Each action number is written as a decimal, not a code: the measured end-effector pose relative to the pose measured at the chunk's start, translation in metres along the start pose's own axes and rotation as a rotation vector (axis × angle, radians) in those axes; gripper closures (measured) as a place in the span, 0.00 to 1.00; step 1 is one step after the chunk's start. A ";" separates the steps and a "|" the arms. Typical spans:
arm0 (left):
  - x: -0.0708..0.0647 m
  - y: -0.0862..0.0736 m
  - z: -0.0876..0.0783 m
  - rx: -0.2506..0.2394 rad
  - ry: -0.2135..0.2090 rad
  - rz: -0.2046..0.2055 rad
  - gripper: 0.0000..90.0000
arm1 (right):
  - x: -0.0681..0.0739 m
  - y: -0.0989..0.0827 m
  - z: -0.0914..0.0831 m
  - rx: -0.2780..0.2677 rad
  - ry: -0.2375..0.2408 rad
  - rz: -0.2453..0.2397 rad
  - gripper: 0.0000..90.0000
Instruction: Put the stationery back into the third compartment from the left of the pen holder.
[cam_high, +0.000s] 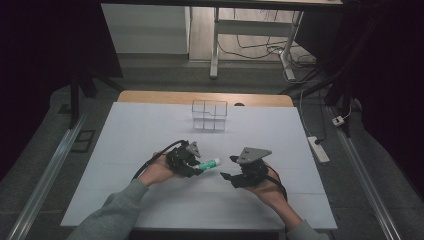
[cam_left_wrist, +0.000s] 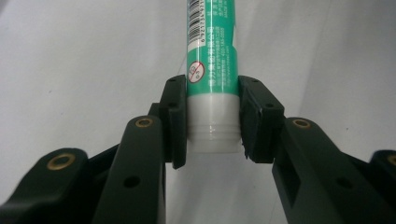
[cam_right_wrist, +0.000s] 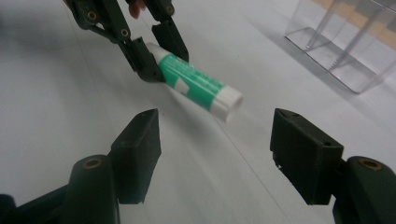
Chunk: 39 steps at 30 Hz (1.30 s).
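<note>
Both tongs are mid-handover: my left gripper (cam_high: 198, 169) pinches the green glue stick (cam_right_wrist: 198, 86) by its base, so next I judge my spread right gripper (cam_right_wrist: 215, 140) must close on its free end.

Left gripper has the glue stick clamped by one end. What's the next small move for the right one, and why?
Probably ease the right gripper forward so its open jaws straddle the free white end of the glue stick. The left gripper holds the other end clear of the table, and that free end points at the right jaws' gap.
</note>
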<state>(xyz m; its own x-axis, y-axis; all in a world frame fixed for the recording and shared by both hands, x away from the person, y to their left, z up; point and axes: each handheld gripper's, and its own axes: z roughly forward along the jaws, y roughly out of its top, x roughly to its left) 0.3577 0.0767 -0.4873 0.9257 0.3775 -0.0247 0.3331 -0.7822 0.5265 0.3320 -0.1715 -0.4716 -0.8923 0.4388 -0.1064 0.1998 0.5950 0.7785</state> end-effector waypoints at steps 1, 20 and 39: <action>-0.001 0.001 0.001 0.002 -0.003 0.005 0.72 | 0.001 0.003 0.003 0.014 0.004 -0.011 0.37; -0.002 0.001 0.001 0.004 -0.059 0.028 0.72 | 0.015 0.032 0.041 0.154 0.080 -0.175 0.42; -0.006 0.002 -0.004 -0.009 -0.157 0.070 0.72 | 0.037 0.028 0.062 0.307 0.075 -0.431 0.66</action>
<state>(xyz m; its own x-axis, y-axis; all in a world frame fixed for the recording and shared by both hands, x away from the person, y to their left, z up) 0.3521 0.0753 -0.4828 0.9634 0.2395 -0.1203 0.2660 -0.7991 0.5392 0.3299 -0.0968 -0.4924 -0.9439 0.0685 -0.3232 -0.0918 0.8854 0.4556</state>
